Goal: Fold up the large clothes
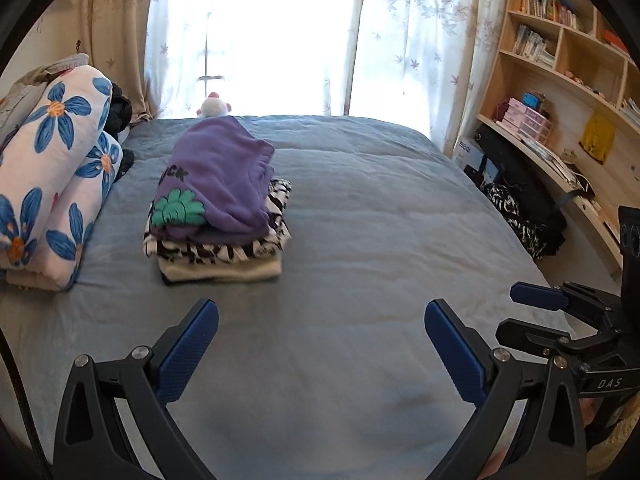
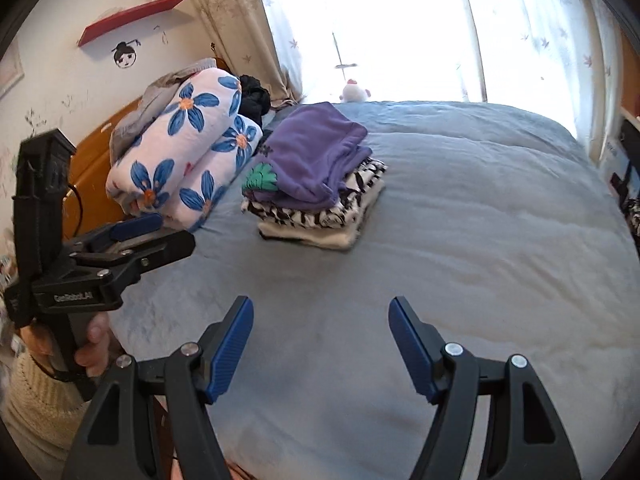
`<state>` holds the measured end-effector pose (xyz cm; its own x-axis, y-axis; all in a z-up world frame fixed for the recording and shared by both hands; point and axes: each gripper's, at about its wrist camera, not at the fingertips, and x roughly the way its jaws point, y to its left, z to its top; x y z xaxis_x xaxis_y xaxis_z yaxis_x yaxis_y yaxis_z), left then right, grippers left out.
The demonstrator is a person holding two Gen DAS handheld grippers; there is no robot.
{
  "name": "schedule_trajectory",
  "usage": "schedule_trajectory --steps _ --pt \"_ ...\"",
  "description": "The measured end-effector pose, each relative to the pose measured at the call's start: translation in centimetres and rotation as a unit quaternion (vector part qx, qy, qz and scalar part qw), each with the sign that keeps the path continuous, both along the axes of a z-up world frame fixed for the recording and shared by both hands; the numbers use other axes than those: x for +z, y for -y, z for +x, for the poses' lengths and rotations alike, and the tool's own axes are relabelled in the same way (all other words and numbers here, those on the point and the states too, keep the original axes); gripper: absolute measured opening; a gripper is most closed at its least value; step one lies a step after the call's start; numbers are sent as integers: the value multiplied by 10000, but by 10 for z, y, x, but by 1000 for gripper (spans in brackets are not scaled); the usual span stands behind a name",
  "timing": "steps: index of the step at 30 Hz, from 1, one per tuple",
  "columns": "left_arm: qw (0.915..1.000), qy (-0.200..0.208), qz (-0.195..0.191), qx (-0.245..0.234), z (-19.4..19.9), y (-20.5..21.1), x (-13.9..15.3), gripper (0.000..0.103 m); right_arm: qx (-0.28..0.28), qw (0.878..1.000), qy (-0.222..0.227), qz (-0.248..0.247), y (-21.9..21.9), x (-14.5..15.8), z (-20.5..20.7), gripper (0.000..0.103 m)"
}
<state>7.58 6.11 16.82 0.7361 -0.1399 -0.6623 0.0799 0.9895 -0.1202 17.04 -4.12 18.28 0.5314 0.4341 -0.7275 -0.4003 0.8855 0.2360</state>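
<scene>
A stack of folded clothes point(image 1: 218, 216) sits on the blue bed point(image 1: 360, 240), with a purple top point(image 1: 224, 176) over a black-and-white striped garment and a white one. The stack also shows in the right wrist view point(image 2: 316, 184). My left gripper point(image 1: 320, 320) is open and empty, held over bare bedding in front of the stack. My right gripper point(image 2: 320, 316) is open and empty, also over bare bedding. Each gripper shows in the other's view: the right gripper point(image 1: 560, 320) at the right, the left gripper point(image 2: 132, 240) at the left.
A rolled floral quilt point(image 1: 52, 184) lies along the bed's left side. A plush toy point(image 1: 214, 106) sits by the curtained window. A wooden bookshelf point(image 1: 560, 80) and a dark heap of clothes point(image 1: 520, 216) stand right of the bed.
</scene>
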Motion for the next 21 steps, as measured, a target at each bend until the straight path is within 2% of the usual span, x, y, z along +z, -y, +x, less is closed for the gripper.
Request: schedule_trajectory --steps 5,8,12,13,14,16,21 --pt "9990 166 394 94 -39 39 -18 102 -312 9994 143 -59 33 -12 -38 71" --pt "9986 16 509 120 -53 59 -39 102 -579 9981 215 -67 51 -23 -53 73" --pt "9990 6 405 210 -66 77 -64 102 -1033 9936 408 -226 71 -43 -68 83" --pt "9992 -3 339 228 -69 81 -69 102 -1116 9923 458 -281 74 -49 -71 87" --pt "9994 -18 240 254 -71 84 -76 102 -1221 9905 522 -347 78 -56 -75 95" --pt "9992 -3 142 372 -76 90 -87 102 -1364 9878 625 -421 83 -66 -81 103" --pt "9979 -44 69 650 -81 99 -116 102 -1762 9792 673 -749 87 -89 -93 103"
